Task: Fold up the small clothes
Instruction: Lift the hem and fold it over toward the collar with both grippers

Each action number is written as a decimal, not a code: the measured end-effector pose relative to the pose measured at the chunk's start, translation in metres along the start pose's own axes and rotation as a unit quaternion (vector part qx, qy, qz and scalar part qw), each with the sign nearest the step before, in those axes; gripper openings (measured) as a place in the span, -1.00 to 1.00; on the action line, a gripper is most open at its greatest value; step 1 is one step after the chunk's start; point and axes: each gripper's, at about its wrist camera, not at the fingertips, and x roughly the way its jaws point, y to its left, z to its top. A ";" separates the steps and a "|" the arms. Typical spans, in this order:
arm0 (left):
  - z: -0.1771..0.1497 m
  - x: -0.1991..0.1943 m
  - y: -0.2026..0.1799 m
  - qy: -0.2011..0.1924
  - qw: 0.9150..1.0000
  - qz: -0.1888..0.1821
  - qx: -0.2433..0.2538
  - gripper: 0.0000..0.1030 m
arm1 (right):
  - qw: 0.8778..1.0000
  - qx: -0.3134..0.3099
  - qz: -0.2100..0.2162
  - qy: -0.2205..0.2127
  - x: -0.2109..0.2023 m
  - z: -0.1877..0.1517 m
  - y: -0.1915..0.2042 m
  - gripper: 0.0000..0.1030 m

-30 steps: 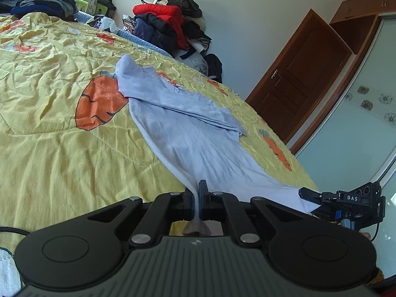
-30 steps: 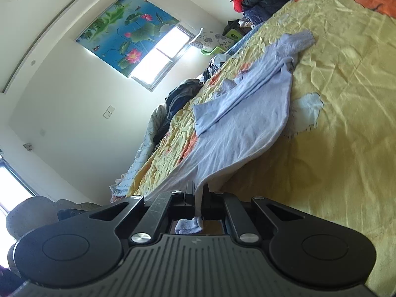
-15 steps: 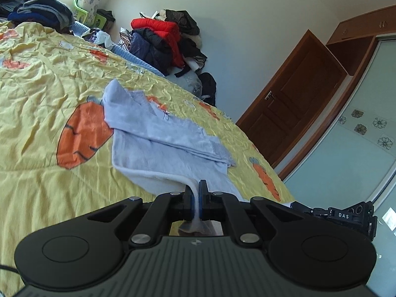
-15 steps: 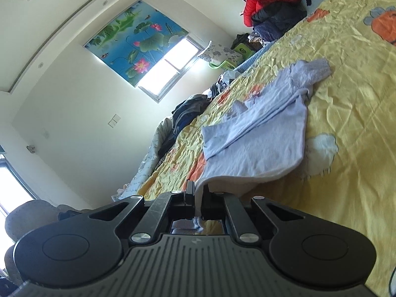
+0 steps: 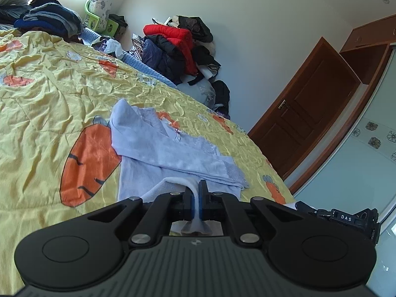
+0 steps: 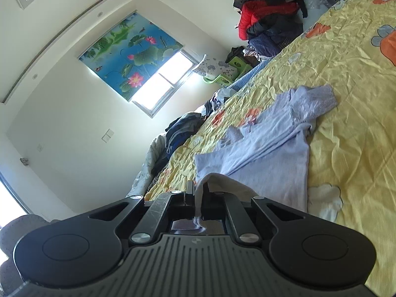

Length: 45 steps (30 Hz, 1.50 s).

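The left gripper (image 5: 196,199) has its jaws pressed together on the hem of a pale blue shirt (image 5: 173,153), a pinch of cloth poking out behind them. The right gripper (image 6: 196,199) is likewise clamped on another part of the same hem, its jaws closed on the fabric. From both grips the hem curls up off the yellow bedspread (image 5: 44,113), while the rest of the shirt lies flat on it beside a large orange carrot print (image 5: 86,163), sleeves folded across the body.
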 end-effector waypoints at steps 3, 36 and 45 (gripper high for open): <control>0.008 0.009 0.002 -0.002 1.000 0.004 -0.012 -0.93 | 1.000 0.005 -0.001 -0.006 0.007 0.007 -0.004 -0.85; 0.092 0.115 0.021 0.012 0.998 0.051 -0.026 -0.93 | 0.997 0.060 -0.038 -0.035 0.095 0.081 -0.071 -0.85; 0.110 0.146 0.026 0.020 0.998 0.063 -0.014 -0.93 | 0.996 0.063 -0.052 -0.035 0.122 0.098 -0.087 -0.85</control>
